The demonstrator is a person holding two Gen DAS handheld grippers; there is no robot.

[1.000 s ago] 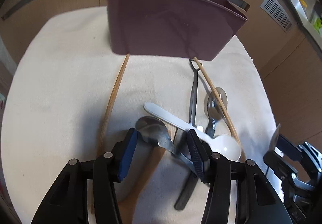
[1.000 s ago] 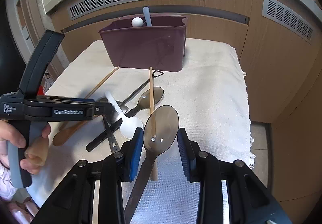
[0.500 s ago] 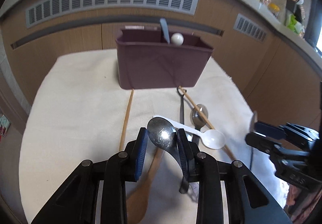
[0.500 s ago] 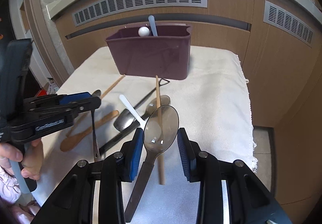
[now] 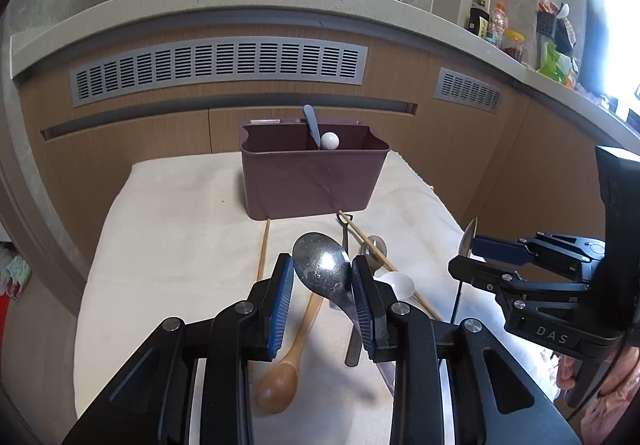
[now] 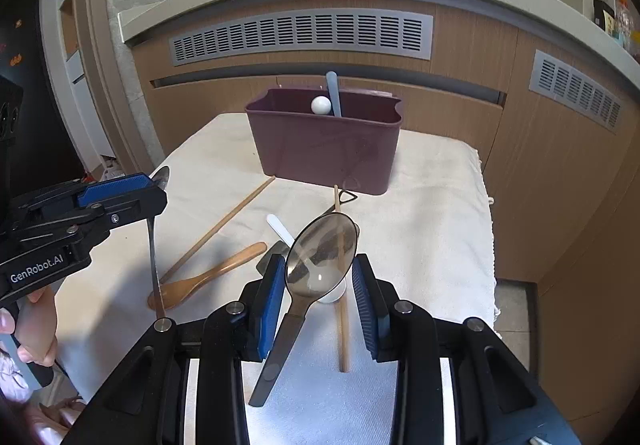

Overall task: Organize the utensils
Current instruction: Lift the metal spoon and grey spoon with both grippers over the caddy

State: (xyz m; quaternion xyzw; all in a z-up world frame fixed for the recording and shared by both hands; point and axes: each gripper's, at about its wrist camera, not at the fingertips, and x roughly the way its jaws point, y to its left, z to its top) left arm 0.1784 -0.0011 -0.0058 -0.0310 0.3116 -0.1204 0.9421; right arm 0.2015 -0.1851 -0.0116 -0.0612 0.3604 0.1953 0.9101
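Observation:
My left gripper is shut on a shiny metal spoon, bowl up, lifted above the cloth. My right gripper is shut on a dark translucent spoon, handle hanging down. Each gripper shows in the other's view: the right gripper and the left gripper. A maroon utensil holder stands at the back of the cloth, also in the right wrist view, with a grey handle and a white ball-ended handle inside.
On the cream cloth lie a wooden spoon, a wooden chopstick, a second chopstick, a white plastic spoon and dark metal utensils. Wooden cabinets with vents stand behind. The cloth's right edge drops to the floor.
Both grippers have risen and tilted up with their spoons. The left gripper closed on the metal spoon a second ago and lifted it off the cloth.

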